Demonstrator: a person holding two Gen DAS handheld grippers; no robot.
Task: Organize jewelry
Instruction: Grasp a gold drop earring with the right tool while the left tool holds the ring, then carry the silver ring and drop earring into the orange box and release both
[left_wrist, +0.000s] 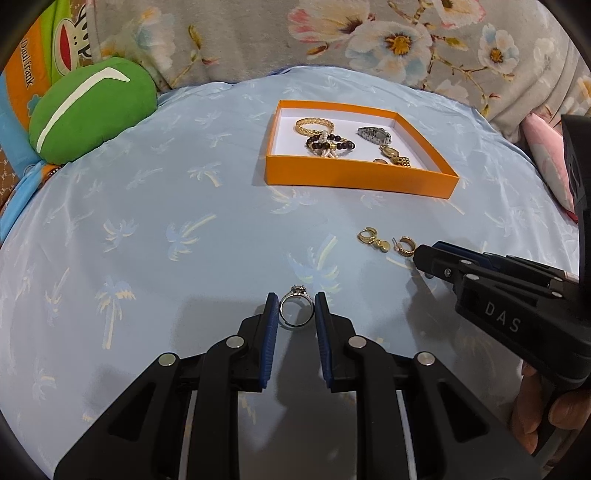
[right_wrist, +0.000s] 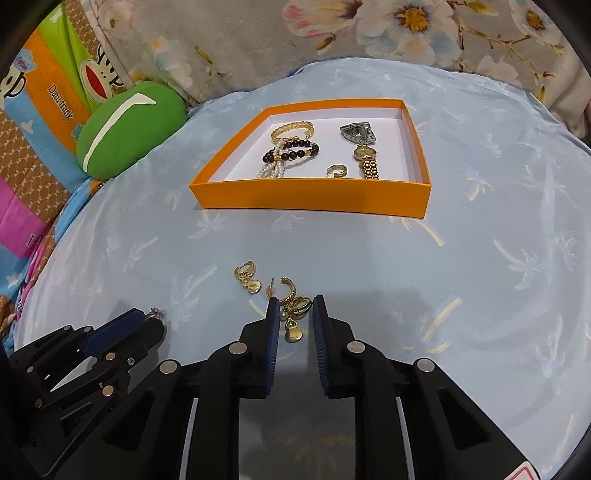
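My left fingers (left_wrist: 296, 308) are nearly closed on a silver ring (left_wrist: 296, 309) with a small stone setting; the blue pads sit against both sides of the band, so I have it, well on the near side of the orange box (left_wrist: 360, 177). My right fingers (right_wrist: 294, 314) are narrowed around a gold drop earring (right_wrist: 295, 319): it lies between the pads, the left pad looks to touch it, but I can't tell if the right pad does. Also on the near side of the box, a gold hoop earring (right_wrist: 287, 290) with a post touches the drop earring's far end, and a second gold drop earring (right_wrist: 248, 278) lies just left of the hoop on the light blue palm-print bedsheet (right_wrist: 480, 258). From the left wrist view my right fingers' tip covers the earring it works on, next to the hoop. In the box, white-lined: gold chain bracelet (right_wrist: 292, 129) at the far left, dark bead bracelet (right_wrist: 291, 149) just in front of it, pearl strand (right_wrist: 271, 170) crossing under the beads toward the near wall, a small gold ring (right_wrist: 335, 170) near the middle front, gold watch (right_wrist: 366, 160) right of that, silver watch (right_wrist: 357, 133) behind the gold one. Left of the box, off the sheet's edge, a green cushion (right_wrist: 129, 125); beyond the box, floral fabric (right_wrist: 332, 29).
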